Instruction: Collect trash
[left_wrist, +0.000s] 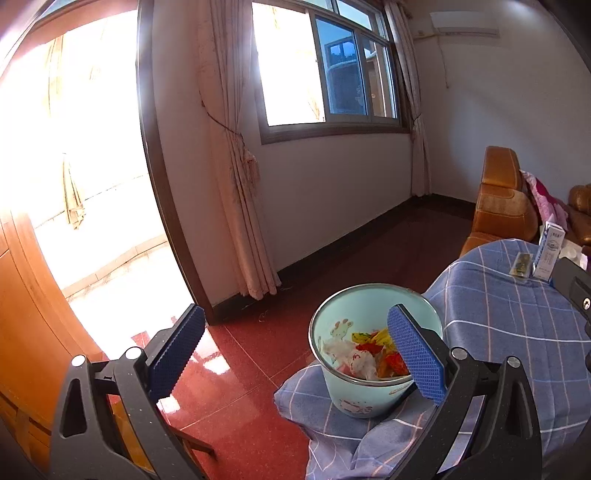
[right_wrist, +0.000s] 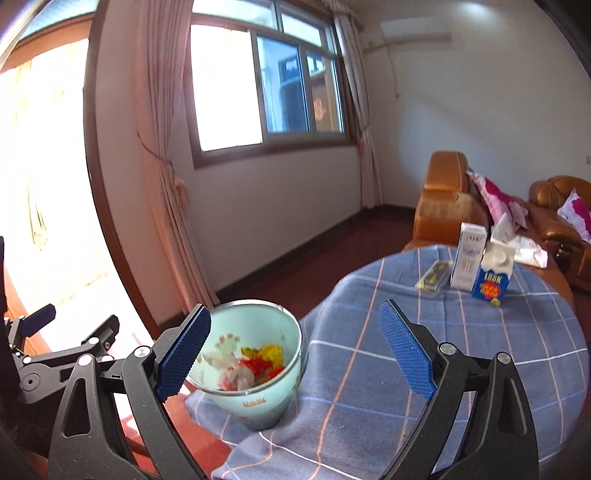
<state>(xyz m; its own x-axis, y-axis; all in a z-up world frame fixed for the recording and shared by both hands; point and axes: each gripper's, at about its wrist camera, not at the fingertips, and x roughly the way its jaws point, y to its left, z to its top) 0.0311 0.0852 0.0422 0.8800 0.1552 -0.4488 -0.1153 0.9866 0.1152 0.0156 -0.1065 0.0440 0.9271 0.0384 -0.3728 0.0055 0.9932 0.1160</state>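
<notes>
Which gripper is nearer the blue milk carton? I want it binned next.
Right, as far as I can judge. The right gripper faces the blue milk carton across the tablecloth; the left gripper sits farther left, by the bin.

Table: blue checked cloth (right_wrist: 461, 332) covers it.
On top: two milk cartons (right_wrist: 467, 258), a small packet (right_wrist: 434, 278).
Cloth fold: trash bin (right_wrist: 258, 398).

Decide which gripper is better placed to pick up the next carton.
Right. The right gripper is open, with the cartons ahead; the left gripper faces the bin.
</notes>
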